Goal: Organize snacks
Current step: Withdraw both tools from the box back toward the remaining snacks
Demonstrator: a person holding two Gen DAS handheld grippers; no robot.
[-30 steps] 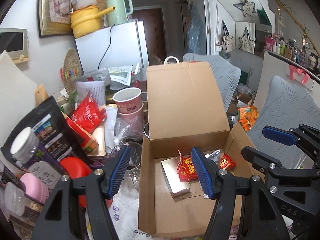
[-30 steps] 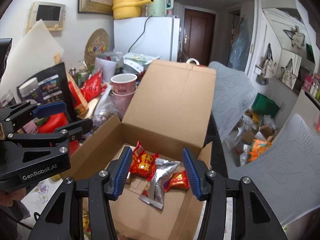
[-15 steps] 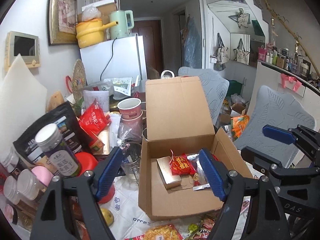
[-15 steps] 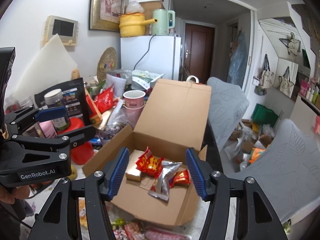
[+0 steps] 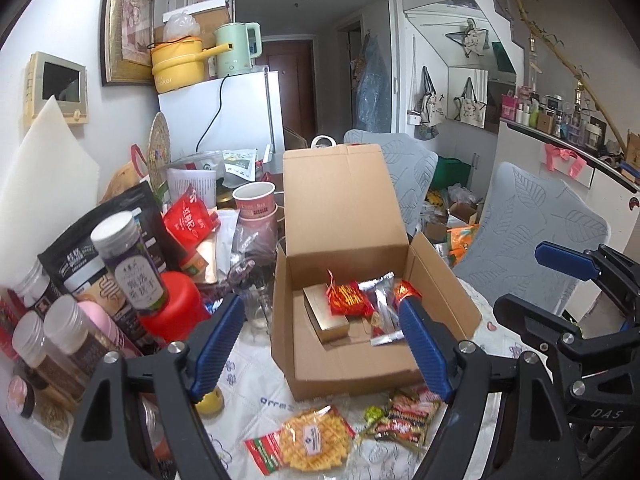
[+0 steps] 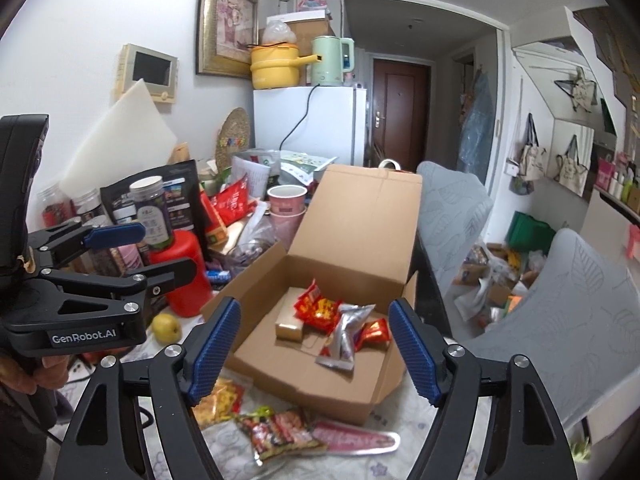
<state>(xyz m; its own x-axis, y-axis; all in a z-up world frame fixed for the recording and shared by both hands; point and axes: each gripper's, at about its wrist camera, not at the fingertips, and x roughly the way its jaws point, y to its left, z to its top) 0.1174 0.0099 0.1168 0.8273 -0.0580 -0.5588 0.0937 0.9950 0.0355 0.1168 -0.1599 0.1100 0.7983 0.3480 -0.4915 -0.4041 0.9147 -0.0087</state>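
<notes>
An open cardboard box (image 5: pixel 352 368) (image 6: pixel 320 388) stands on the table with its lid up. Inside lie a gold box (image 5: pixel 324 312) (image 6: pixel 290 318), a red packet (image 5: pixel 350 299) (image 6: pixel 318 308), a silver packet (image 5: pixel 382 300) (image 6: pixel 346 334) and a small red packet (image 6: pixel 376 332). Loose snacks lie in front: a waffle packet (image 5: pixel 310 442) and a dark red packet (image 5: pixel 404 416) (image 6: pixel 280 432). My left gripper (image 5: pixel 324 348) (image 6: pixel 140 248) is open and empty, above the table in front of the box. My right gripper (image 6: pixel 314 352) (image 5: pixel 532 276) is open and empty, also short of the box.
Jars (image 5: pixel 132 264), a red container (image 5: pixel 174 312) (image 6: pixel 186 276), black pouches, paper cups (image 5: pixel 256 204) and a glass (image 5: pixel 256 304) crowd the table left of the box. A yellow fruit (image 6: pixel 166 326) lies near it. Grey chairs (image 5: pixel 532 236) stand to the right. A fridge (image 5: pixel 224 116) stands behind.
Both grippers have pulled back and up from the box, still open and empty. More of the table and the loose snacks in front of the box have come into view.
</notes>
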